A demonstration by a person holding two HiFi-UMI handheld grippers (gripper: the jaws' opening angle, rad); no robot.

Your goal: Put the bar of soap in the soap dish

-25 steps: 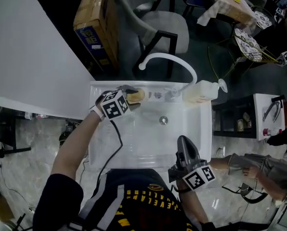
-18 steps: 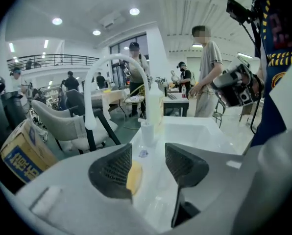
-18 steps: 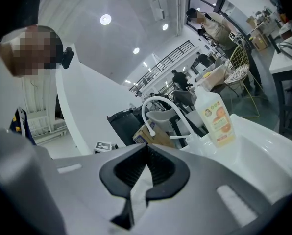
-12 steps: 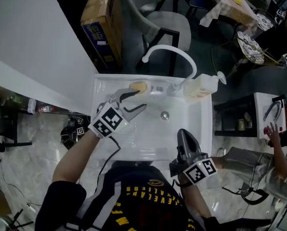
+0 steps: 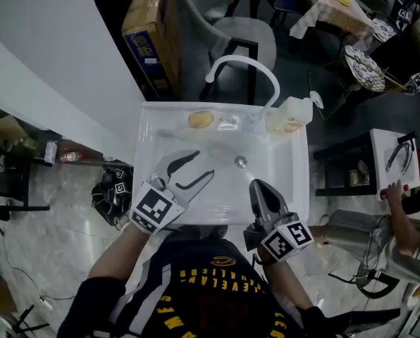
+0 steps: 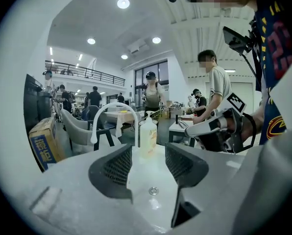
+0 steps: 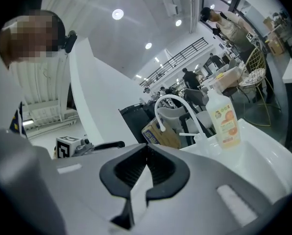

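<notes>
The yellow bar of soap (image 5: 201, 120) lies on the sink's back ledge at the left of the tap base, apparently in a clear soap dish (image 5: 204, 123) that is hard to make out. My left gripper (image 5: 194, 166) hangs open and empty over the left half of the white sink (image 5: 145, 153), well in front of the soap. In the left gripper view its jaws stand apart around the drain (image 6: 153, 191). My right gripper (image 5: 256, 186) is shut and empty over the sink's front right part; in the right gripper view (image 7: 146, 166) its jaws meet.
A white curved tap (image 5: 242, 82) arches over the back ledge, with a soap dispenser bottle (image 5: 289, 117) at the back right corner. The drain (image 5: 241, 162) sits mid-basin. A cardboard box (image 5: 151, 27) and a chair (image 5: 227, 28) stand behind the sink. Another person (image 5: 400, 220) is at the right.
My left gripper let go of the soap at the back ledge, opened, and drew back toward me over the basin. The right gripper stayed shut at the front right.
</notes>
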